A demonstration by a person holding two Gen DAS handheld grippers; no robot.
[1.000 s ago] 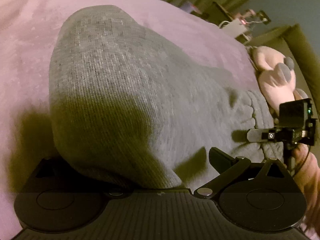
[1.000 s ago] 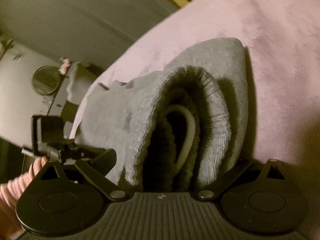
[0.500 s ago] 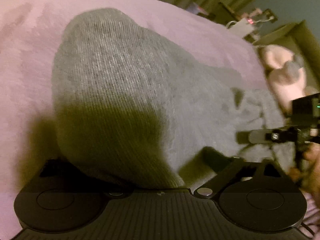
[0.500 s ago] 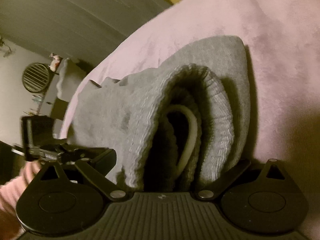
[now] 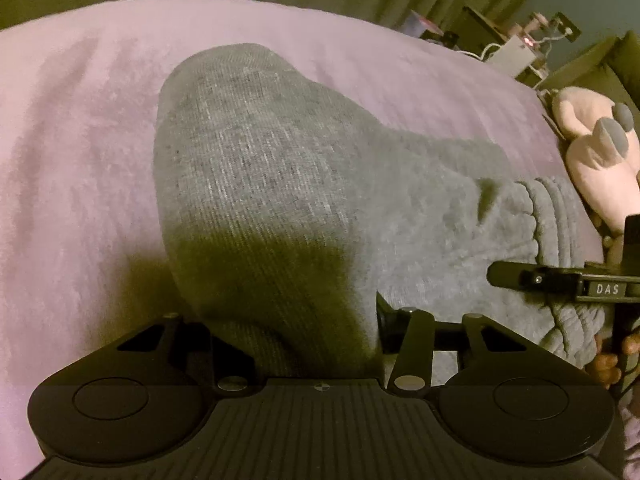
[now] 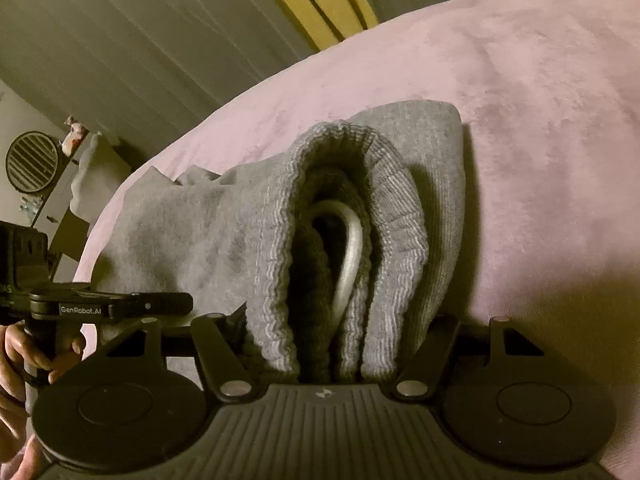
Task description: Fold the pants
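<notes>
Grey knit pants [image 5: 280, 184] lie bunched on a pink blanket [image 5: 80, 160]. In the left wrist view my left gripper [image 5: 296, 340] is shut on a fold of the pants, and the cloth hides its fingertips. The right gripper's finger [image 5: 540, 280] shows at the right edge over the ribbed waistband [image 5: 552, 216]. In the right wrist view my right gripper [image 6: 332, 344] is shut on the folded waistband [image 6: 280, 240], with a white drawstring loop [image 6: 352, 248] inside the fold. The left gripper [image 6: 120, 306] shows at the left, held by a hand.
A pink plush toy [image 5: 600, 160] lies at the blanket's right edge. A nightstand with cables and a white box [image 5: 516, 56] stands behind it. Curtains [image 6: 140, 40] hang at the back, with a round fan [image 6: 30, 162] at the far left.
Both grippers have drawn back with the pants still held, so more blanket and curtain show above. The jaws of both have spread wider around the cloth.
</notes>
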